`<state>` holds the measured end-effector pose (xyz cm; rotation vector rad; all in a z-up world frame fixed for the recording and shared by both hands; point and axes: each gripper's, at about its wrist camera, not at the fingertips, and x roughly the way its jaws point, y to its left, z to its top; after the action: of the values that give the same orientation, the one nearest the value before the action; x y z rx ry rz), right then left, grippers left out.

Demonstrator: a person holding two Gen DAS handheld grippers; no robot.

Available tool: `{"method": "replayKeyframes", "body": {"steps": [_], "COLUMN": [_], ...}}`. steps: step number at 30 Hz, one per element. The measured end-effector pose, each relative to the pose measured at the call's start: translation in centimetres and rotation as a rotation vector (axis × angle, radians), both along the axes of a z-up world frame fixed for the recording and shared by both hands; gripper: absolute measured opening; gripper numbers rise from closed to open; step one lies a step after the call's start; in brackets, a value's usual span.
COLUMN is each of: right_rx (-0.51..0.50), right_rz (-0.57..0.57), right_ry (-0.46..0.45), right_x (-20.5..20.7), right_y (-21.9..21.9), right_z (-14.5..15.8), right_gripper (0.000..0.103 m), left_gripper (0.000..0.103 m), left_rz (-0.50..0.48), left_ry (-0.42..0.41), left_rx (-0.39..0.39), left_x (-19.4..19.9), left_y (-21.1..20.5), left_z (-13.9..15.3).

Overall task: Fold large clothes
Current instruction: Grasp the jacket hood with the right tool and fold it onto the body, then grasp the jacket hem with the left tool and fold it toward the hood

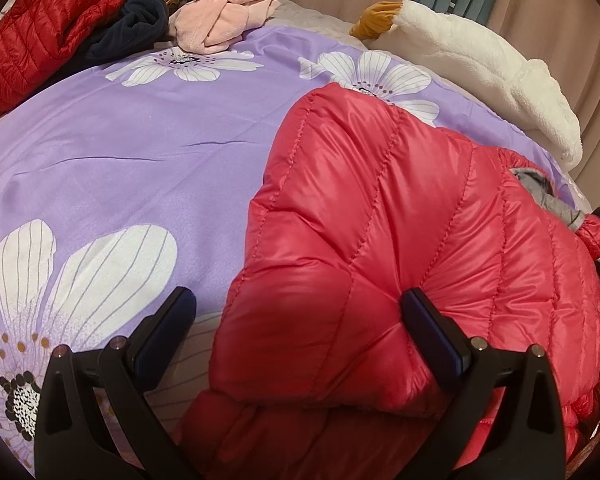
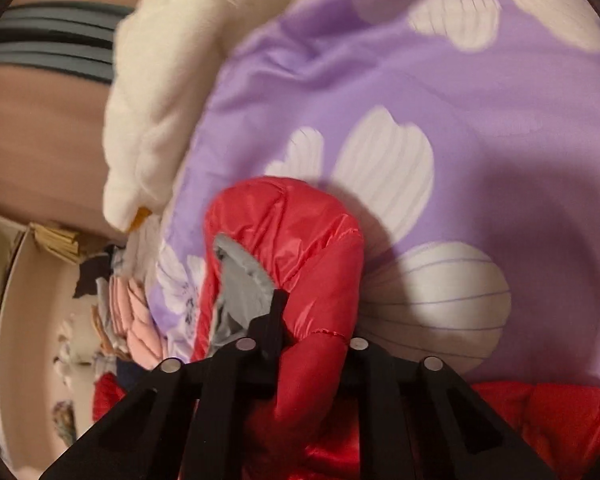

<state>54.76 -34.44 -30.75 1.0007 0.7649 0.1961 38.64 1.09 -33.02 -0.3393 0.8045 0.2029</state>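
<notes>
Red jacket (image 1: 380,248) lay on the purple sheet (image 1: 132,168), bunched toward its right side, quilted shell up.

Left gripper (image 1: 298,326) was low over the sheet, pointing forward and slightly down at the jacket. Jaws stood wide apart: the left finger (image 1: 168,320) hung over bare sheet beside the jacket, the right finger (image 1: 428,328) pressed into the quilted shell. A fold of the jacket sat between them, nothing pinched.

Right gripper (image 2: 304,320) was rolled sideways, so the sheet (image 2: 480,128) ran tilted through its view. Jaws were drawn in close around a puffy roll of the jacket (image 2: 300,240), with grey lining (image 2: 240,280) showing at the roll's opening. One finger (image 2: 274,320) showed against the lining; the other was hidden behind the red fabric. View was motion-blurred.

Beyond the jacket, at the far edge of the sheet: a dark red jacket (image 1: 40,32) on a navy garment (image 1: 136,24), and a pink garment (image 1: 224,20) just beside them. A white plush (image 1: 488,72) lay along the sheet's right edge, close past the jacket
</notes>
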Motion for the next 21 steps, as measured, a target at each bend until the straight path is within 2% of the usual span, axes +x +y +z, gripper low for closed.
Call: {"method": "replayKeyframes", "body": {"steps": [2, 5, 8, 11, 13, 14, 16, 18, 20, 21], "right_rx": [-0.009, -0.131, -0.207, -0.264, -0.309, -0.346, -0.425, -0.389, -0.328, -0.328], "right_rz": [0.007, 0.064, 0.228, 0.398, 0.504, 0.518, 0.527, 0.505, 0.478, 0.469], "right_ry": [-0.086, -0.213, -0.391, -0.489, -0.490, -0.474, -0.364, -0.260, -0.224, -0.219], "right_x": [-0.3, -1.4, -5.0, -10.1, -13.4, -14.0, -15.3, -15.9, -16.9, -17.3], "right_y": [0.1, 1.7, 5.1, 8.2, 9.3, 9.6, 9.4, 8.0, 6.7, 6.6], "right_z": [2.2, 7.7, 12.6, 13.2, 11.6, 10.8, 8.0, 5.2, 3.8, 3.9], "right_gripper": [0.013, 0.012, 0.012, 0.012, 0.012, 0.012, 0.012, 0.012, 0.012, 0.012], "left_gripper": [0.103, 0.103, 0.103, 0.103, 0.103, 0.103, 0.103, 0.103, 0.103, 0.103], "left_rz": [0.000, 0.000, -0.001, -0.001, -0.001, -0.001, -0.001, -0.001, -0.002, -0.002], "left_ry": [0.000, 0.000, 0.000, 0.000, -0.001, -0.001, -0.002, -0.002, -0.001, -0.001], "left_rx": [0.000, 0.000, 0.000, -0.001, -0.001, -0.002, -0.003, -0.003, -0.003, -0.003], "left_x": [0.1, 0.1, 0.0, 0.0, 0.0, 0.1, 0.0, 0.1, 0.1, 0.1], "left_y": [0.0, 0.0, 0.1, 0.1, 0.1, 0.1, 0.0, 0.0, 0.1, 0.0], "left_z": [0.0, 0.0, 0.0, 0.0, 0.0, 0.0, 0.0, 0.0, 0.0, 0.0]}}
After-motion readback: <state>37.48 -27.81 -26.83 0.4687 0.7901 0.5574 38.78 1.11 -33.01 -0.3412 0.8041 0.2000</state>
